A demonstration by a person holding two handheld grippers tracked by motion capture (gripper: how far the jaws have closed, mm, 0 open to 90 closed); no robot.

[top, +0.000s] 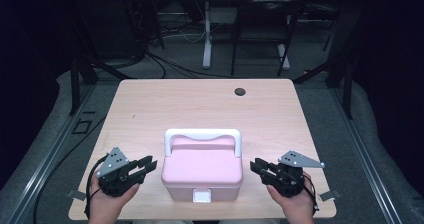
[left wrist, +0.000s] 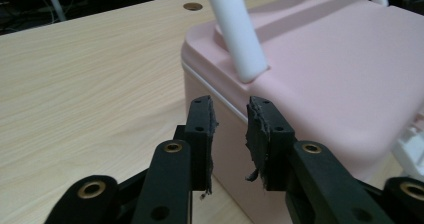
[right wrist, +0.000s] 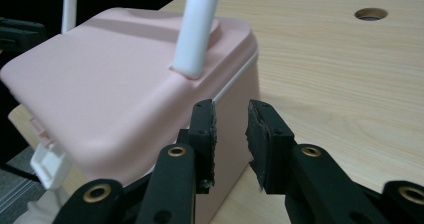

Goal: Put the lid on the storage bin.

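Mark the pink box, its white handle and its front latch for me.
pink box (top: 202, 171): high view, middle of the lid.
white handle (top: 202, 133): high view, top bar of the raised handle.
front latch (top: 202, 196): high view, white tab on the near wall.

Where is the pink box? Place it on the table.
In the high view the pink box sits at the table's near edge, centred between the left gripper and the right gripper, its white latch facing the person.
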